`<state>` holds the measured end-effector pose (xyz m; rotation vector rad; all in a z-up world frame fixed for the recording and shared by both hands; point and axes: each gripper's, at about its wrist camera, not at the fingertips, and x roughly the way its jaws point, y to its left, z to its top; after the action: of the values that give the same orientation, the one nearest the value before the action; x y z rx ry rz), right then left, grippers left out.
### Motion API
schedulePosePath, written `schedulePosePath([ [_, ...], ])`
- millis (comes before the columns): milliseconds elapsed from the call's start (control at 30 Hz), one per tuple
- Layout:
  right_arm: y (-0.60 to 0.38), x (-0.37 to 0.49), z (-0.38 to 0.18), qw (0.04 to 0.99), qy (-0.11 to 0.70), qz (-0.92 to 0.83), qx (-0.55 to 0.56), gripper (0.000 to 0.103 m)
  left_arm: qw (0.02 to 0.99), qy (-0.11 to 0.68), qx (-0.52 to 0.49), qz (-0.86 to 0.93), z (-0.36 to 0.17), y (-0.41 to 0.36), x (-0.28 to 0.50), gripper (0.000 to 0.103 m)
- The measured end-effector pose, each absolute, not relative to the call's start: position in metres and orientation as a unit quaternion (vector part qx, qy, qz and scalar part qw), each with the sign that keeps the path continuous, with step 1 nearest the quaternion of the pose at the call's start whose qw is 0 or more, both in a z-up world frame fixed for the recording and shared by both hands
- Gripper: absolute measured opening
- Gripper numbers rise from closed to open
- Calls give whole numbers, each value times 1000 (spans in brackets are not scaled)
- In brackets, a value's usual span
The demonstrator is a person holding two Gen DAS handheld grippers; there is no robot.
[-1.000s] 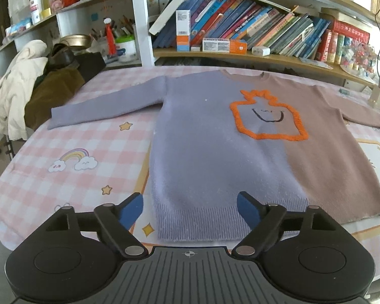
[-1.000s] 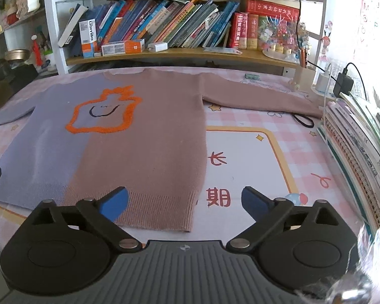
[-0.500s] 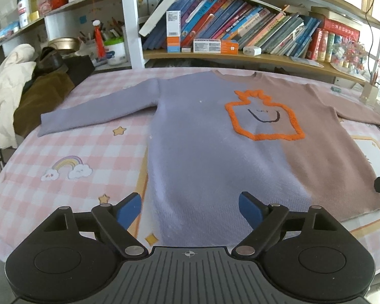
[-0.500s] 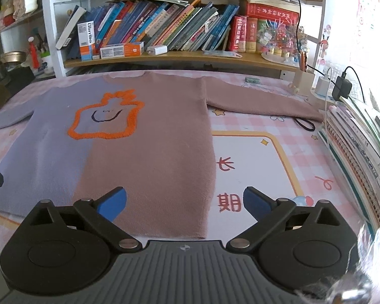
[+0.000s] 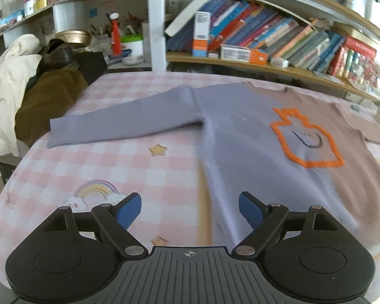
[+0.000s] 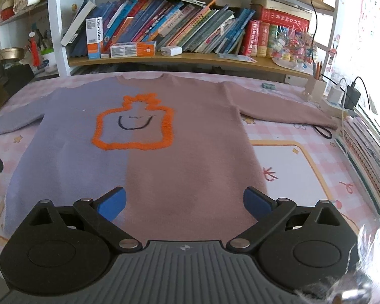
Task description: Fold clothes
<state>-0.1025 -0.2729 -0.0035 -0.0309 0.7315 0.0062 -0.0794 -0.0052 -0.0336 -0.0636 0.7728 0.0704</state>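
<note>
- The sweater (image 6: 179,152), half lilac and half dusty pink with an orange outlined figure (image 6: 135,124) on the chest, lies face up and spread flat on the counter (image 5: 109,157), which is covered by a pink checked cloth.
- Both sleeves are stretched out to the sides: the lilac sleeve (image 5: 121,121) reaches toward the pile of coats (image 5: 25,96) at the counter's edge, and the pink sleeve (image 6: 283,109) runs toward the chargers (image 6: 344,93) near the bookshelf (image 6: 190,58).
- No fold shows anywhere: hem, sides and sleeves all lie in a single layer, so by my reading the folding proper has not begun.
- The left claw (image 5: 190,209) hangs over the lilac side edge of the body, its jaws spread wide and holding nothing.
- The right claw (image 6: 185,202) sits above the pink lower part of the body, jaws likewise apart and empty.
- Left to do, as I judge it: bring in each sleeve, fold the sides, then double the body.
</note>
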Motion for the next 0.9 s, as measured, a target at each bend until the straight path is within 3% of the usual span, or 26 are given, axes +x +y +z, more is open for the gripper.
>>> schedulePosePath([
  [467, -220, -86, 0, 933, 358, -19, -32, 100, 926, 362, -74, 76, -36, 83, -45, 87],
  [900, -205, -79, 0, 931, 363, -35, -32, 100, 927, 357, -81, 80, -39, 106, -29, 87],
])
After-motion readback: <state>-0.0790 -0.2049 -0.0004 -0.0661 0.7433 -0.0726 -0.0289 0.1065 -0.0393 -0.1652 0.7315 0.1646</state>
